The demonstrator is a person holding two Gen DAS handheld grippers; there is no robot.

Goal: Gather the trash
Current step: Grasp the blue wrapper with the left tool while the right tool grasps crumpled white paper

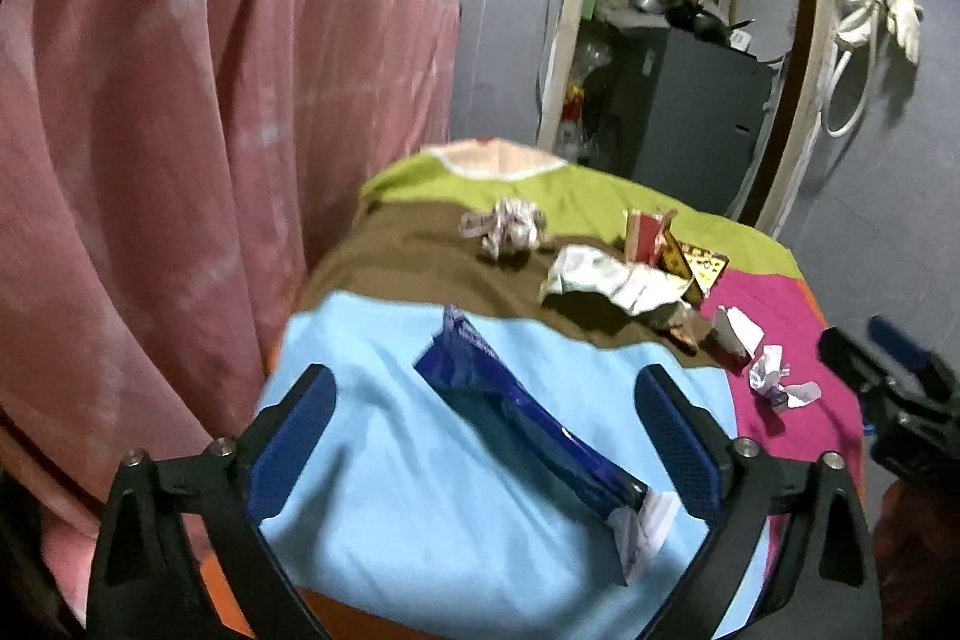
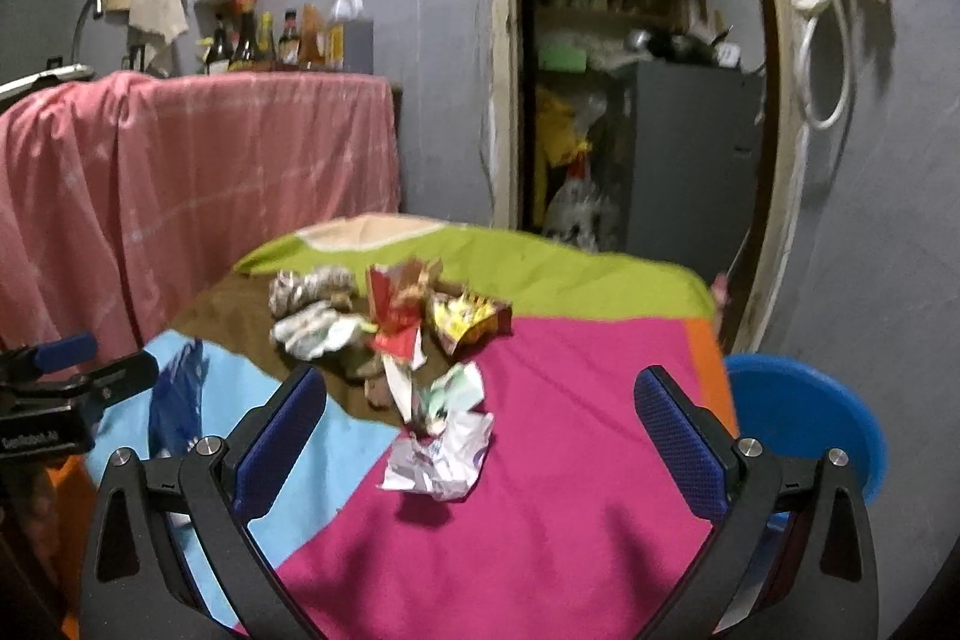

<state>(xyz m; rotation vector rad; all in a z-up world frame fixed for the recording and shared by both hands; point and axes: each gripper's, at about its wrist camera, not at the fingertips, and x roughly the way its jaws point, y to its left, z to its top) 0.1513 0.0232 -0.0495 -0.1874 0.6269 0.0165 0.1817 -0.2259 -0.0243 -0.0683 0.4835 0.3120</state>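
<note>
Your left gripper (image 1: 486, 436): jaws spread wide, empty, over the light-blue patch of the patchwork cloth surface (image 1: 384, 490). Between them lies a long dark-blue foil wrapper (image 1: 516, 406), flat on the cloth.

Your right gripper (image 2: 480, 442): jaws spread wide, empty, over the magenta patch. Between them sits a crumpled white paper ball (image 2: 441, 457).

Farther on, brown patch: crumpled white-green wrapper (image 1: 612, 280), grey-white wad (image 1: 507, 227), red carton (image 1: 648, 235), yellow snack packet (image 2: 465, 319), clustered together.

Right of the surface: round blue plastic basin (image 2: 810, 418).
</note>
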